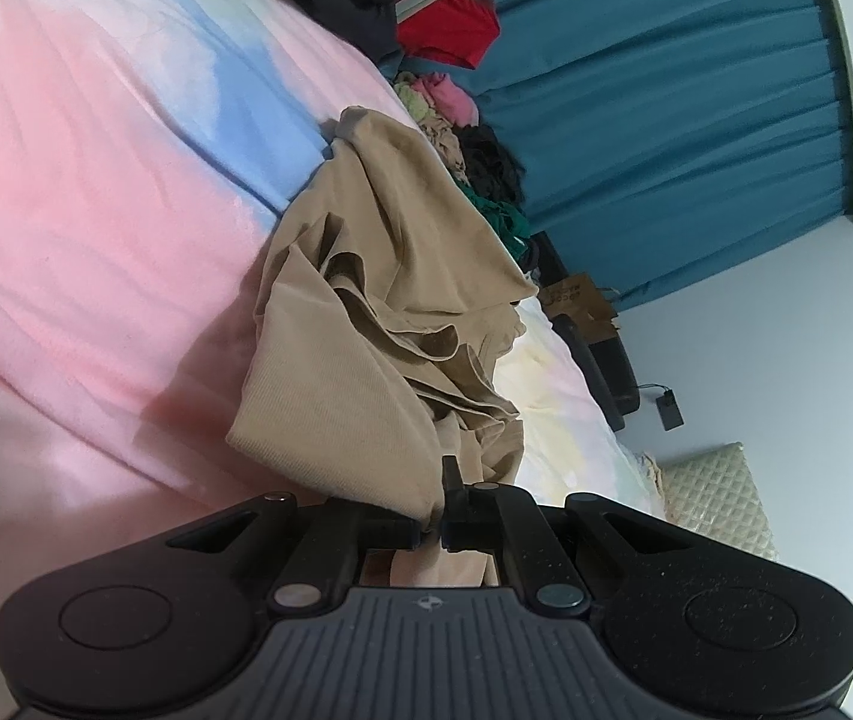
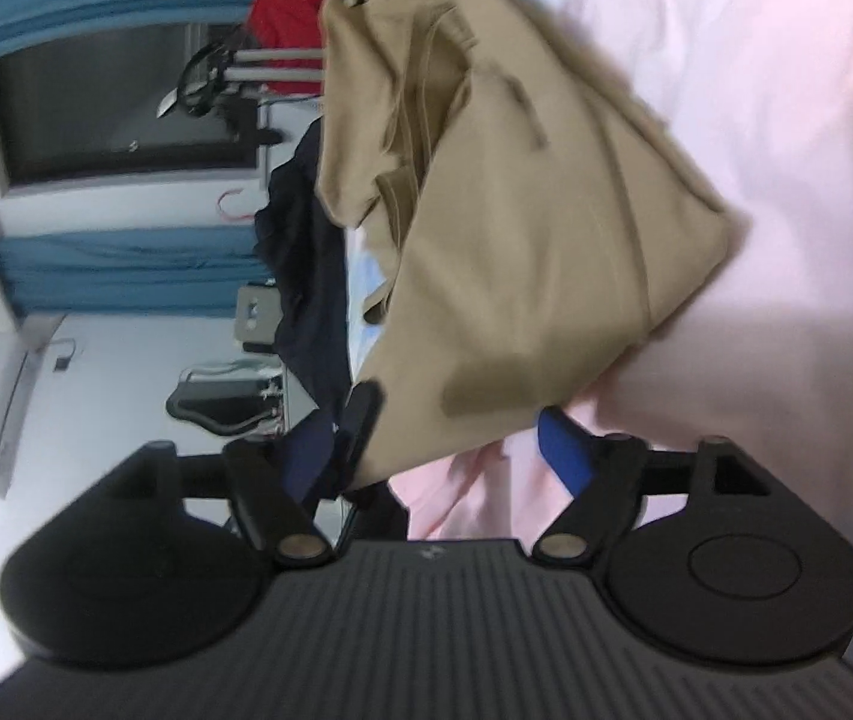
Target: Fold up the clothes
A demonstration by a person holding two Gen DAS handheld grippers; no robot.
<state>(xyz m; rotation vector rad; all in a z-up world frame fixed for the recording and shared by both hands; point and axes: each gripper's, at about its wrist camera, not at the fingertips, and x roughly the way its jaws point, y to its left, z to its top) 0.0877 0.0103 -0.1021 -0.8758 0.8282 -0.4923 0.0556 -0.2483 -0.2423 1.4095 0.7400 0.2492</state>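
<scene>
A tan garment (image 1: pixel 390 300) lies crumpled on the pink and blue bedspread (image 1: pixel 66 180). My left gripper (image 1: pixel 433 525) is shut on the garment's near edge, and cloth bunches out on both sides of its fingers. In the blurred right wrist view the same tan garment (image 2: pixel 516 210) is partly lifted off the pink bedspread (image 2: pixel 756 90). My right gripper (image 2: pixel 462 438) is open with its fingers wide apart. A lower corner of the cloth reaches down between them and brushes the left finger (image 2: pixel 360 420); the blue-padded right finger (image 2: pixel 564 450) stands clear of it.
A pile of mixed clothes (image 1: pixel 468 132) and a red garment (image 1: pixel 450 30) sit at the bed's far end before a teal curtain (image 1: pixel 666 120). A paper bag (image 1: pixel 576 300) and a quilted cushion (image 1: pixel 720 498) lie beyond the bed's edge. A dark navy garment (image 2: pixel 306 252) hangs nearby.
</scene>
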